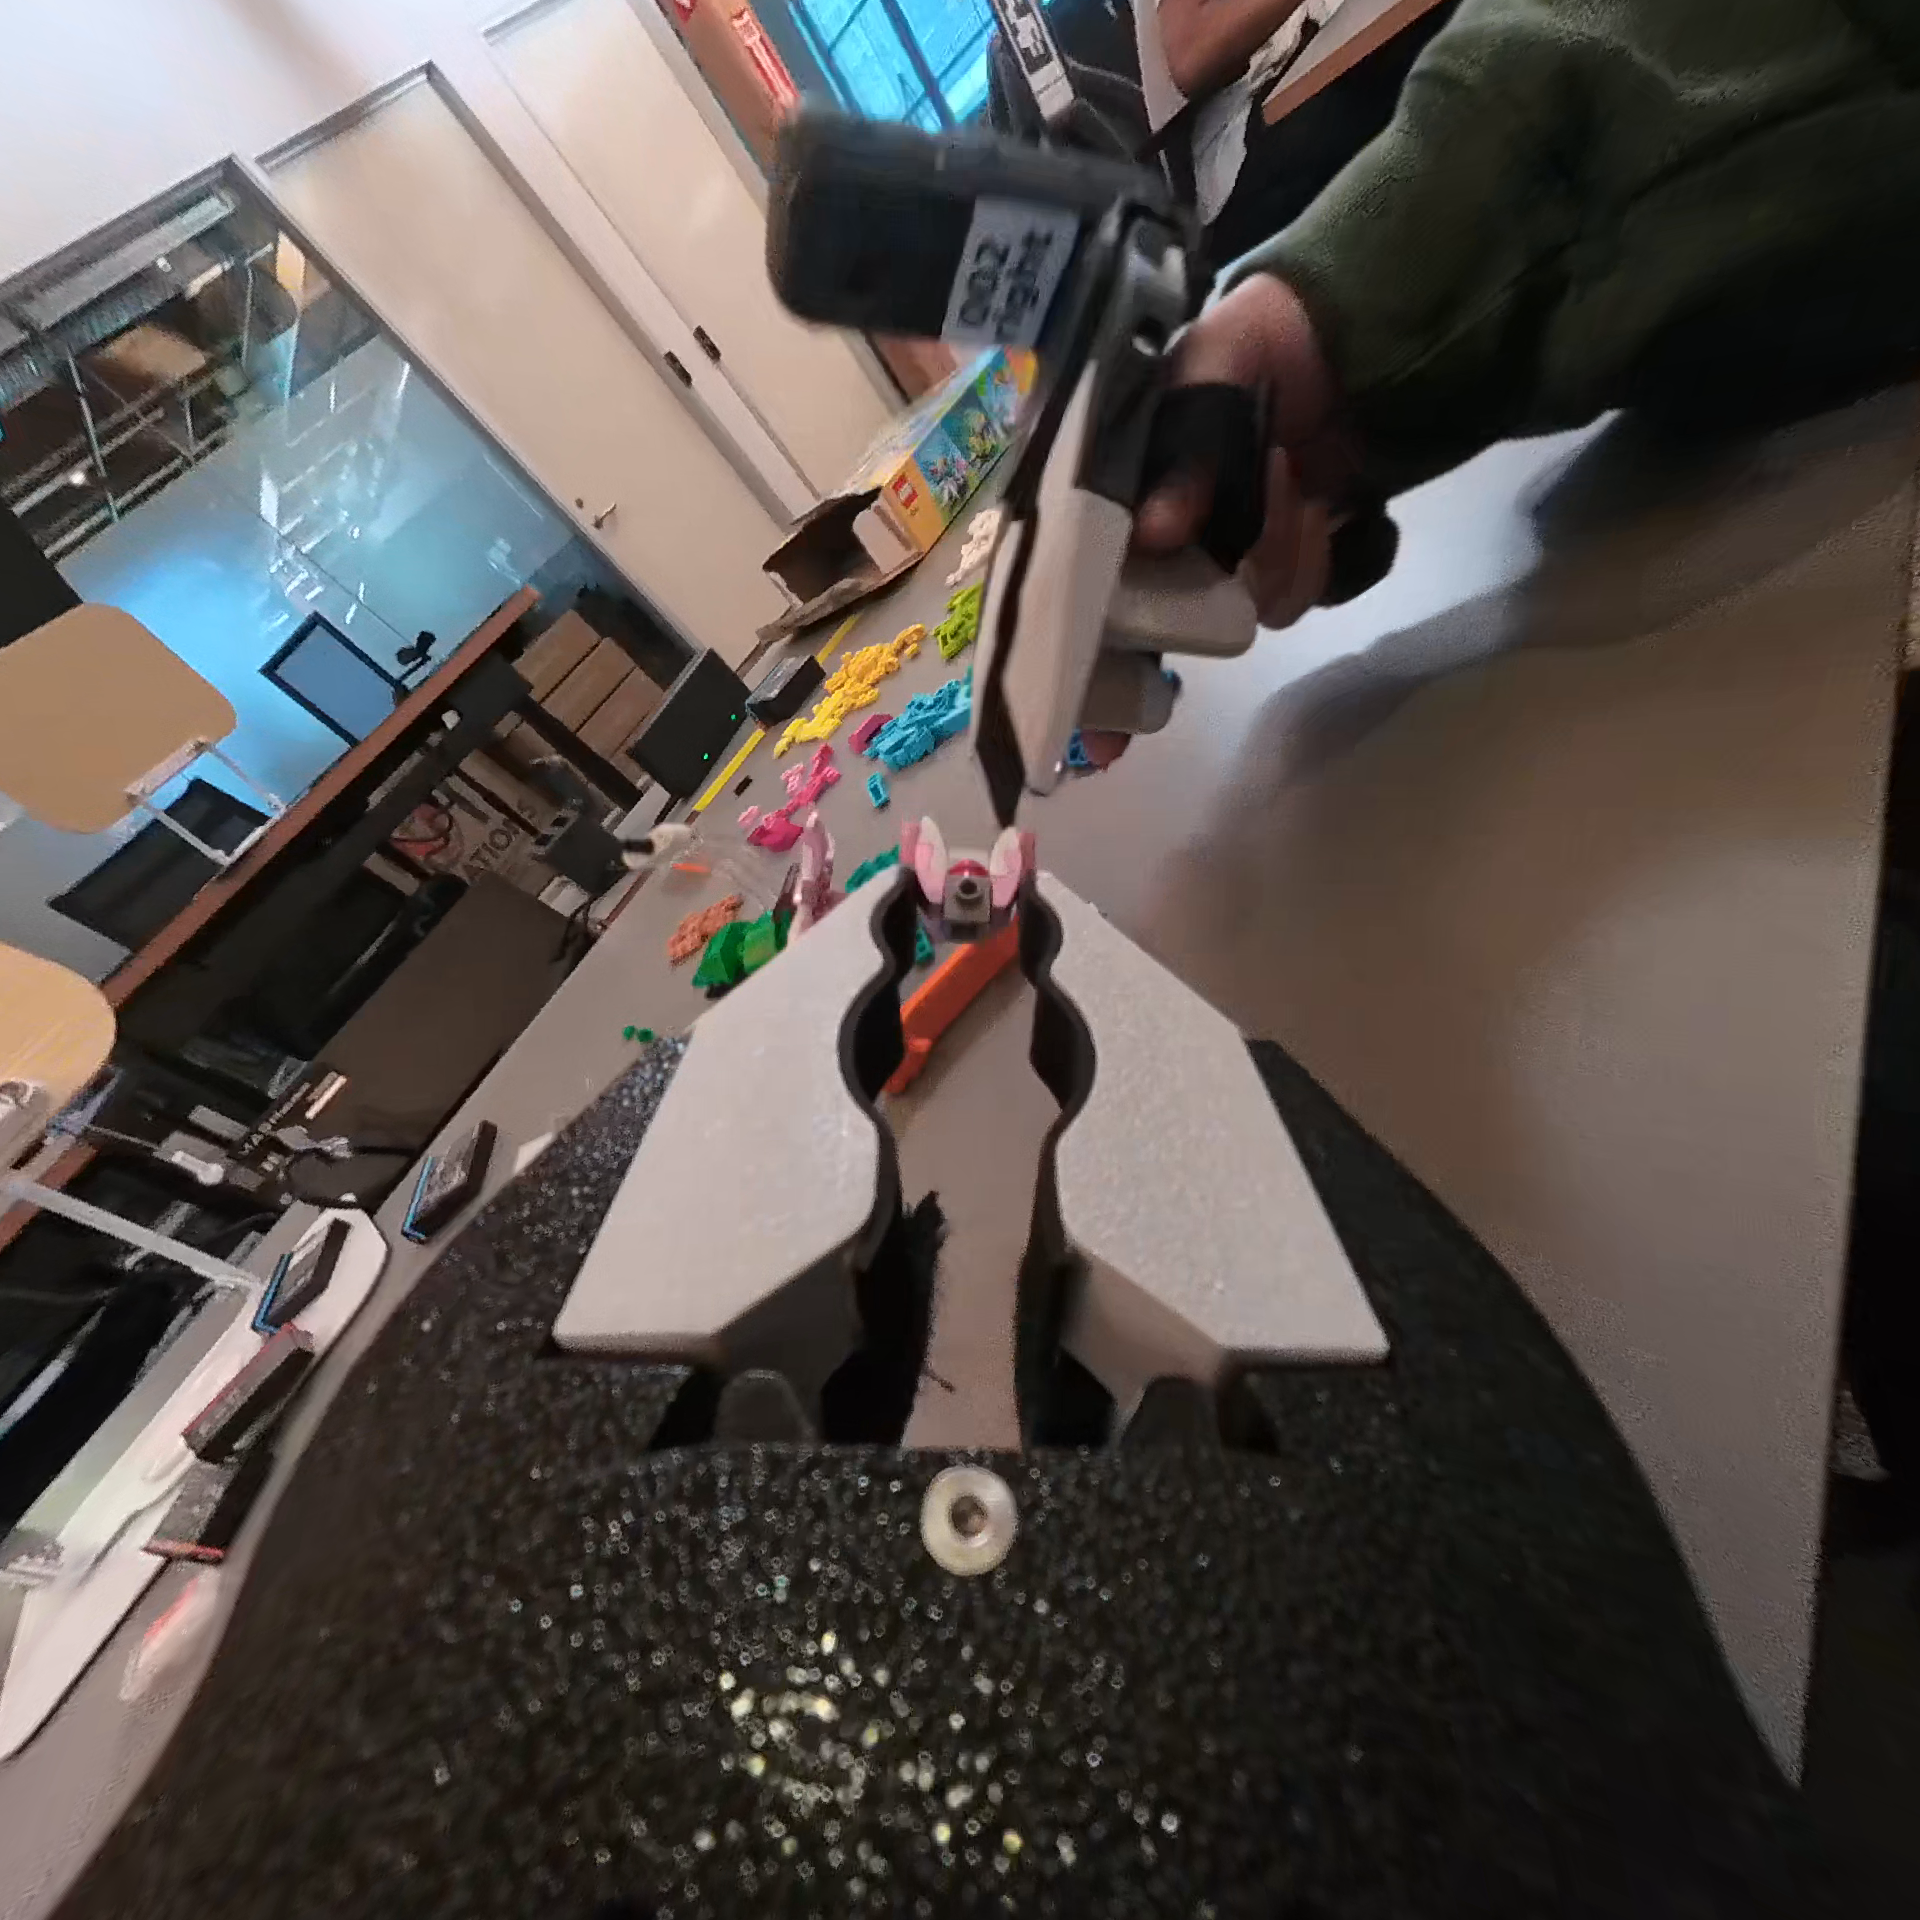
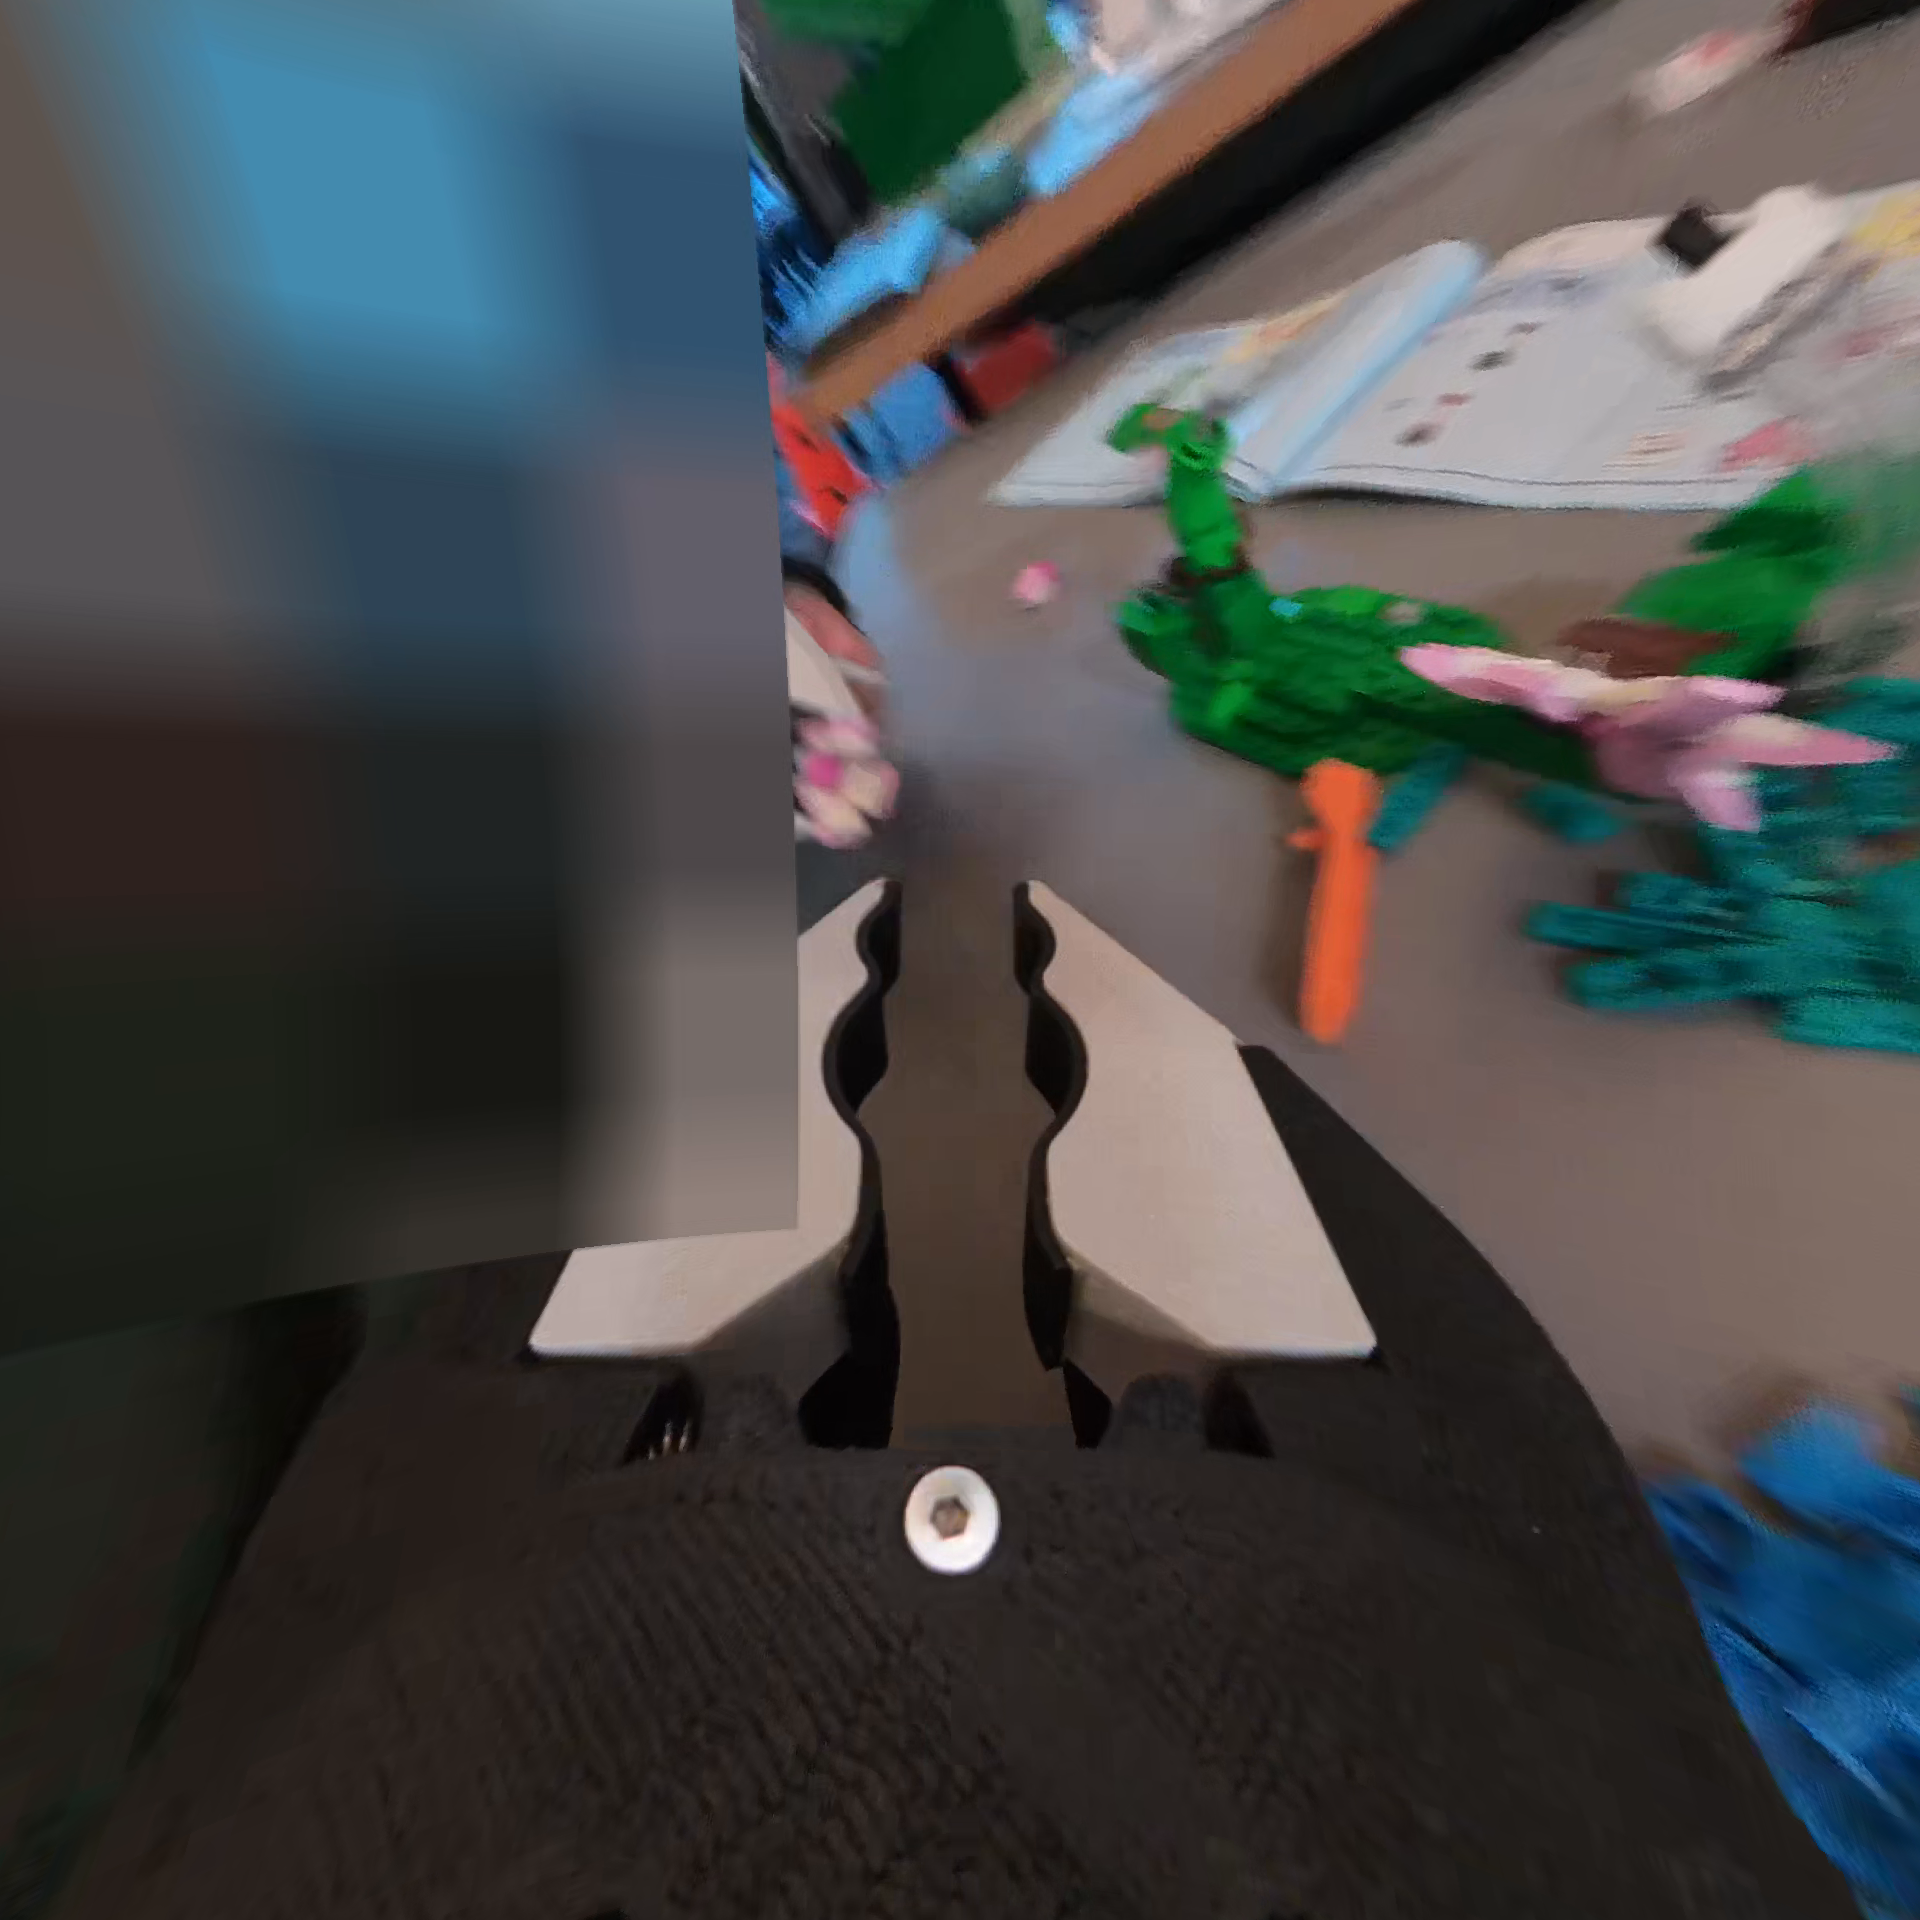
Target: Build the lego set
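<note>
Pinching a small pink flower piece [image 1: 964, 883] at its fingertips, the left hand-held gripper [image 1: 961, 899] fills the lower middle of the left wrist view, its fingers drawn in on the piece. At the left of that view, chairs and a desk stand by a glass wall. Toward the middle, loose bricks lie sorted by colour on the grey worktop [image 1: 1455, 1039]: green [image 1: 743, 945], yellow [image 1: 847, 686] and turquoise [image 1: 920, 722] heaps, with an orange tool [image 1: 951, 992] just behind the fingertips. Higher up lies the set's box [image 1: 961, 442]. At the upper right, a person's hand [image 1: 1273, 457] in a green sleeve holds the right hand-held gripper [image 1: 1003, 800], its tips pointing down just above the flower.

In the right wrist view, which is blurred, the right hand-held gripper [image 2: 956, 894] shows its fingers a little apart with nothing between them. To the right lie a green leafy build [image 2: 1309, 675] with pink petals [image 2: 1662, 727], the orange tool [image 2: 1335, 914] and an open booklet [image 2: 1455, 416].
</note>
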A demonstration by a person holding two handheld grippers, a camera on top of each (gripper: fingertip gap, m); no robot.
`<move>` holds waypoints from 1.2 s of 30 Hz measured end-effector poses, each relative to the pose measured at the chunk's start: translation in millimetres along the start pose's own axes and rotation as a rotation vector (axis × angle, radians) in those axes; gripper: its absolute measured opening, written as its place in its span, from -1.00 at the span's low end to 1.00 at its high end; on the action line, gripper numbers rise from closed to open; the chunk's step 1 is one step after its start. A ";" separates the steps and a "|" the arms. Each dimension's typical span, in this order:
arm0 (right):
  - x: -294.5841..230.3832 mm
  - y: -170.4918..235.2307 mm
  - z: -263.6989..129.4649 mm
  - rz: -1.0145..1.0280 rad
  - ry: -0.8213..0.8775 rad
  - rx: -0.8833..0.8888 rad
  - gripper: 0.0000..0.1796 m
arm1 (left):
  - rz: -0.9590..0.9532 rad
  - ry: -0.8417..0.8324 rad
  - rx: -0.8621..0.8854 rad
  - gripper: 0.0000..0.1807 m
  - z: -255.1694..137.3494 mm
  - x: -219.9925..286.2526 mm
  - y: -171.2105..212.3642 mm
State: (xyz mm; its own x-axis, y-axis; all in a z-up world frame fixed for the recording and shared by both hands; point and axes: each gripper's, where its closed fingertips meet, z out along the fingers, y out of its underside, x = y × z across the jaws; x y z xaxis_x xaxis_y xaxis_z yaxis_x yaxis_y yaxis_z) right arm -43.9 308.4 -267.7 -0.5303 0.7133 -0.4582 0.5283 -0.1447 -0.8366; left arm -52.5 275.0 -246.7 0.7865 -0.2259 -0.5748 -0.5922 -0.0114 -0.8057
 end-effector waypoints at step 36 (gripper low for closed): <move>30.0 42.2 18.8 -0.518 0.216 -0.329 -1.00 | -0.105 0.018 -0.041 -0.81 2.8 -1.7 17.9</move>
State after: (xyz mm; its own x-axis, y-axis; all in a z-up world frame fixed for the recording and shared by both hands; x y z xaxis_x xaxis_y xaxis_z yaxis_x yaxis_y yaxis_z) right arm -50.0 310.7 -322.4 -0.6435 0.7613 0.0795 0.4337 0.4482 -0.7816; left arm -64.0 277.9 -260.5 0.8415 -0.2391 -0.4844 -0.5135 -0.0755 -0.8548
